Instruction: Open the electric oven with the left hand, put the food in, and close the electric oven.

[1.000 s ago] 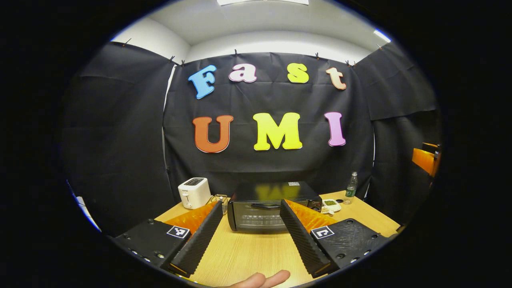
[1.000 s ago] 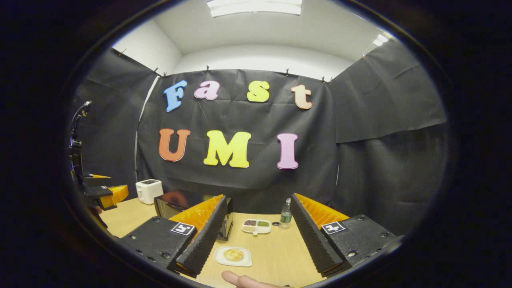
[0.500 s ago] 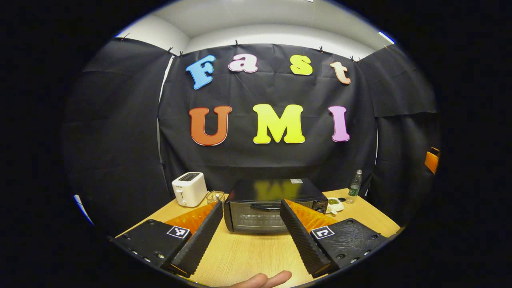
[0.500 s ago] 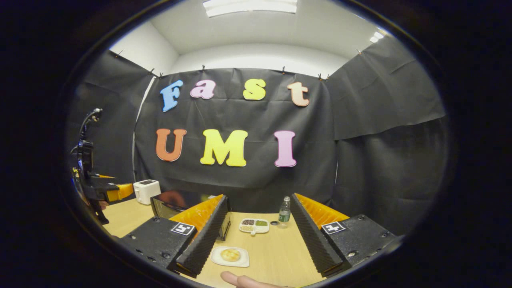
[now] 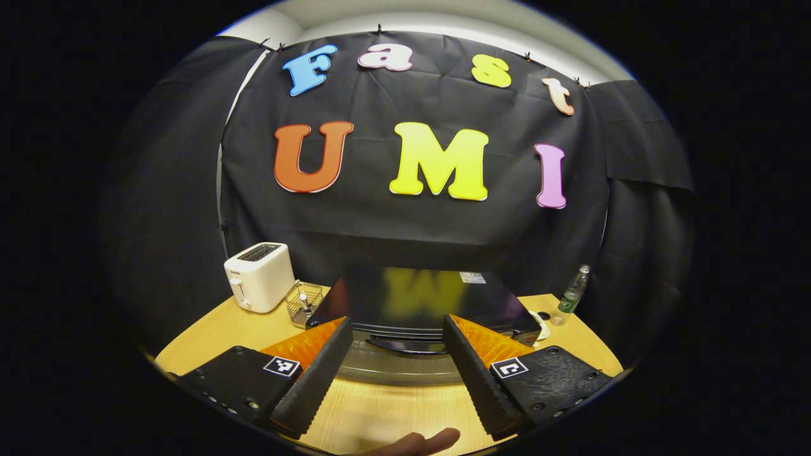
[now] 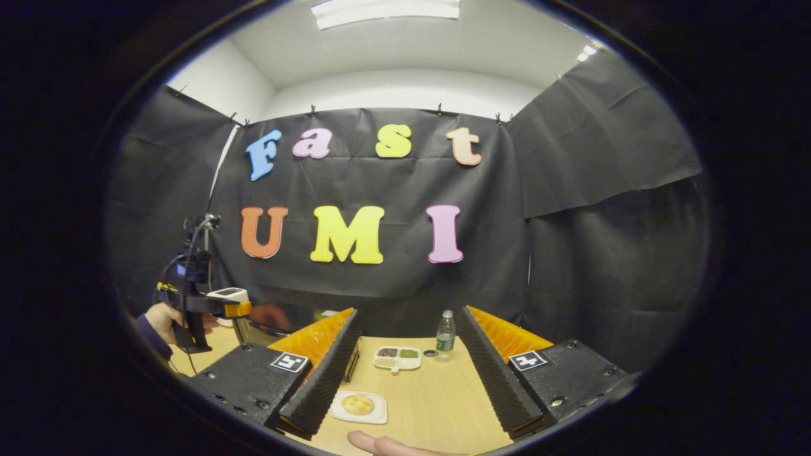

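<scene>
**Left gripper view: open gripper before the oven door handle**

Left gripper has its jaws apart, just in front of the electric oven handle. Right gripper, jaws likewise apart, hangs over the table near the plate carrying the bun.

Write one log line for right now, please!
left gripper: open, nearing oven handle | oven: closed | right gripper: open | food: on table
</scene>
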`<state>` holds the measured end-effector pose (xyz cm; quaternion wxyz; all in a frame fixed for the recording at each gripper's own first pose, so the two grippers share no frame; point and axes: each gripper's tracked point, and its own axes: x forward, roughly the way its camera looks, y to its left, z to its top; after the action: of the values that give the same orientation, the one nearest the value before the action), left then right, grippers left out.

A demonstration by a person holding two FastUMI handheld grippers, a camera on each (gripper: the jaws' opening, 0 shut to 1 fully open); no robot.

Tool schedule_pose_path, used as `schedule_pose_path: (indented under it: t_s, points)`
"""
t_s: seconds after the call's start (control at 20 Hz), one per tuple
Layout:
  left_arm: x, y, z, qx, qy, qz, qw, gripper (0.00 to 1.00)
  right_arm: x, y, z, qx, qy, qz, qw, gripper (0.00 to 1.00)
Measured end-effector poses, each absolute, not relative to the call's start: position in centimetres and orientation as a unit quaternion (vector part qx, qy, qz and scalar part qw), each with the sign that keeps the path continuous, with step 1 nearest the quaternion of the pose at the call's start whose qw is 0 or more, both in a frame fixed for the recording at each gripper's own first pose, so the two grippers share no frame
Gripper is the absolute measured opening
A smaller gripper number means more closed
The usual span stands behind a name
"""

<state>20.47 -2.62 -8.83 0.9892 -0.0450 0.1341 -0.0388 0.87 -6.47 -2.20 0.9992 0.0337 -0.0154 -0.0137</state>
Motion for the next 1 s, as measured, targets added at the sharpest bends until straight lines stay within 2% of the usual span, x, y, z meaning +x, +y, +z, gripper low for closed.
schedule_pose_path:
  t_s: [0.35, 0.4, 0.45, 0.5, 0.55, 0.6, 1.0]
  points:
    - [23.5, -5.3, -13.4, -0.021, 0.184, -0.045, 0.982, 0.94, 0.2, -8.0, -3.5, 0.033, -0.020, -0.018, 0.999, 0.96]
    - [23.6, -5.1, -13.6, 0.006, 0.179, -0.035, 0.983, 0.84, 0.2, -8.3, -3.7, 0.031, -0.019, -0.021, 0.999, 0.96]
    - [23.4, -5.0, -13.7, 0.022, 0.181, -0.036, 0.983, 0.99, 0.2, -8.6, -4.1, 0.031, -0.017, -0.024, 0.999, 0.96]
    - [23.7, -5.0, -13.4, 0.020, 0.173, -0.034, 0.984, 0.99, 0.1, -8.7, -4.4, 0.034, -0.013, -0.024, 0.999, 0.96]
    - [23.5, -5.1, -13.7, 0.009, 0.185, -0.031, 0.982, 0.91, 0.1, -8.5, -4.9, 0.039, -0.008, -0.020, 0.999, 0.96]
    - [23.2, -5.1, -13.7, 0.007, 0.185, -0.031, 0.982, 0.99, 0.1, -8.5, -5.2, 0.043, -0.003, -0.018, 0.999, 0.96]
    - [19.4, -4.7, -14.5, 0.011, 0.203, -0.022, 0.979, 0.98, -1.5, -8.7, -5.9, 0.055, 0.002, -0.014, 0.998, 0.96]
